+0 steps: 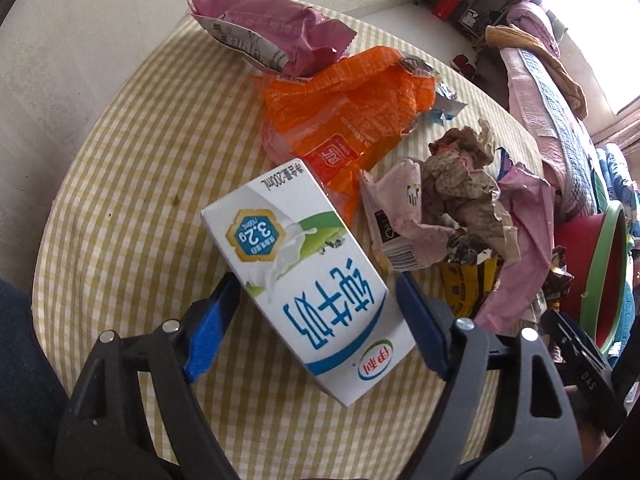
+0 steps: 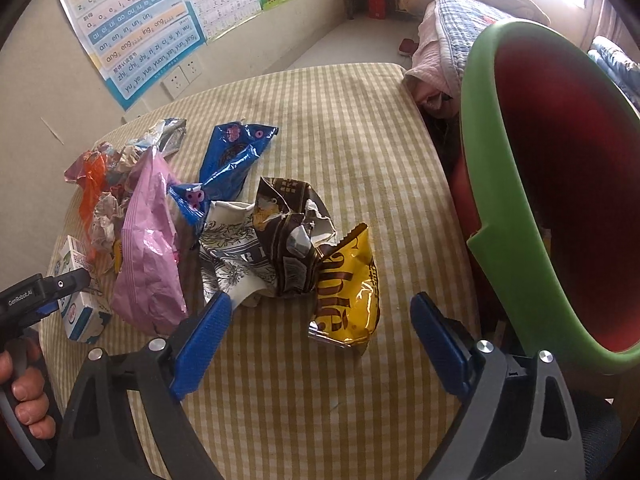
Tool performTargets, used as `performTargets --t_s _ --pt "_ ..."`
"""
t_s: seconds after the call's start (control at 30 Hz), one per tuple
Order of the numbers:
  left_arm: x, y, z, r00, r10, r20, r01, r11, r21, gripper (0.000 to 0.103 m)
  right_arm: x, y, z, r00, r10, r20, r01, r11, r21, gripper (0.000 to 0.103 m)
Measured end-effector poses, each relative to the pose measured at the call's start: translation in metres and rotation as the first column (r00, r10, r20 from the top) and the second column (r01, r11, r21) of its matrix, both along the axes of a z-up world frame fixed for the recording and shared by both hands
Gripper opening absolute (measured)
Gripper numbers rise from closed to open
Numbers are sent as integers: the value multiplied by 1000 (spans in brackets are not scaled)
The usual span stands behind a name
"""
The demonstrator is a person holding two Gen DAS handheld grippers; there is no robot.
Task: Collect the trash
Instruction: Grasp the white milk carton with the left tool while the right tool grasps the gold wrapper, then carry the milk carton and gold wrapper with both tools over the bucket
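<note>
We have the left gripper [image 1: 318, 316] lowered over the milk carton [image 1: 304, 276], which lies flat on the checked desk [image 1: 120, 160]. Its blue fingers [image 1: 212, 332] straddle the carton's lower half, released and not yet pressing, though the near one sits very close to the carton's edge. To do this well we square the fingers to the long sides, which run from 11 to 5 o'clock in the left wrist view, then close on the card walls rather than a corner.

The right gripper [image 2: 320, 336] hangs spread and empty above the yellow snack bag [image 2: 348, 292], which lies between its fingers on the desk. We judge a pinch across the crumpled middle safest.

The green-rimmed bin [image 2: 520, 220] stands at 3 o'clock in the right wrist view, just off the desk edge. Crowding the carton at 1 o'clock are an orange wrapper [image 1: 348, 120] and crumpled paper [image 1: 460, 188]; a pink bag [image 2: 148, 248] and a brown wrapper [image 2: 288, 232] lie near the yellow one and could snag.
</note>
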State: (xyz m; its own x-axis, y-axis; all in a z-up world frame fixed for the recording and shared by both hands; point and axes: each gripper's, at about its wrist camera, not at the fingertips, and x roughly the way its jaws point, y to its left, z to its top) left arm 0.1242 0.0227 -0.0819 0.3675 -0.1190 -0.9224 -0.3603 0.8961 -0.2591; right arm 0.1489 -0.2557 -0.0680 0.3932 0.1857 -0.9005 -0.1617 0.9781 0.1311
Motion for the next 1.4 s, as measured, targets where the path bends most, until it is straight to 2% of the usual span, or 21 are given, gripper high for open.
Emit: performTargets --t_s 0.07,0.23,0.4,0.47,0.5,0.53,0.63,0.8,1.13,1.4 --pt "-7 -1 1 1000 -20 6 20 1000 9 73 0 -2 -3 1000 0 -12 0 1000 12 84" --pt "-12 -2 2 999 -33 9 33 999 -3 67 -2 -1 1 1000 17 -6 -17 999 28 66" --pt "-21 -2 5 998 -68 16 68 998 13 62 -4 -6 3 1000 2 -22 -1 997 73 63" --pt "-26 -4 7 996 -86 20 85 996 25 60 -5 -7 4 1000 2 -27 0 997 78 50" --pt "-29 -3 7 996 -90 20 89 996 23 59 -6 -7 4 999 3 -33 0 997 77 37" --pt "-30 -4 7 995 -94 20 93 995 23 59 -6 -8 3 999 1 -41 2 997 73 30" --pt "-36 -1 7 995 -98 21 97 995 25 58 -8 -7 4 999 8 -42 -5 997 72 24" --pt "-49 6 14 994 -107 36 105 994 37 58 -16 -4 14 999 22 -27 -20 997 70 19" --pt "-69 -2 43 983 -152 99 146 987 65 58 -39 1 44 999 28 43 -31 997 64 19" --pt "-64 -23 70 971 -190 143 175 979 107 58 -51 -5 67 994 24 108 -33 997 75 19"
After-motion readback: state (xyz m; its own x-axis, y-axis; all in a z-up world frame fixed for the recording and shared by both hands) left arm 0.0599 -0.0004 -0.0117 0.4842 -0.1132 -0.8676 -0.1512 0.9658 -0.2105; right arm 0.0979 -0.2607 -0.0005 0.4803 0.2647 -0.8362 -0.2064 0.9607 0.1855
